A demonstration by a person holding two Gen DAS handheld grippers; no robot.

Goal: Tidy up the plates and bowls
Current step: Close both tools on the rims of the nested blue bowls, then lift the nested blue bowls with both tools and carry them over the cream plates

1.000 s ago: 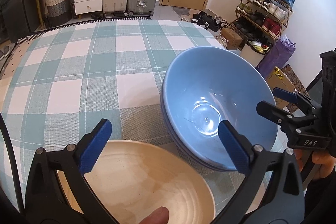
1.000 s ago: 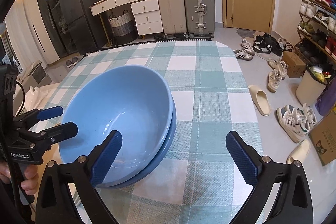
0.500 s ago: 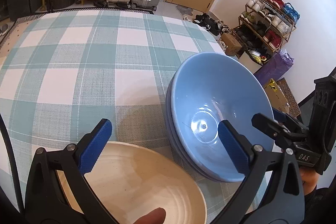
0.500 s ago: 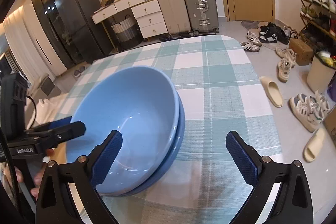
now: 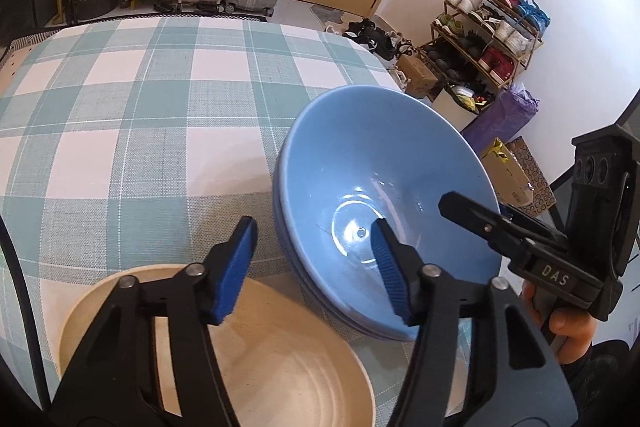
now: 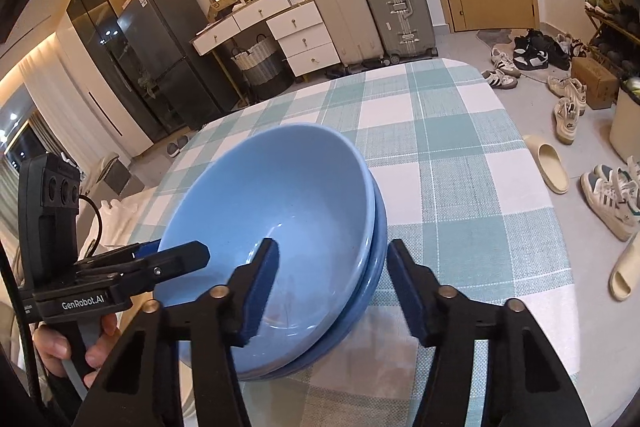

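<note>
Two blue bowls [image 5: 384, 203] sit nested; cream bowl [image 5: 224, 355] waits unstacked below the left gripper [image 5: 316, 267], whose half-open jaws, like the right gripper's [image 6: 332, 287], are closing around the blue rim, pads not yet pressing.

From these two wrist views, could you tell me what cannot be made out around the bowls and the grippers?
- Blue bowls: how many are nested; only stacked rims show in both views.
- Cream bowl: near side hidden by the left gripper and the frame edge, left wrist view.
- Right gripper, jaws closing astride the blue rim: pad contact unclear, since the bowl wall hides the gap.
- Table: near edge hidden behind the fingers, right wrist view.
</note>
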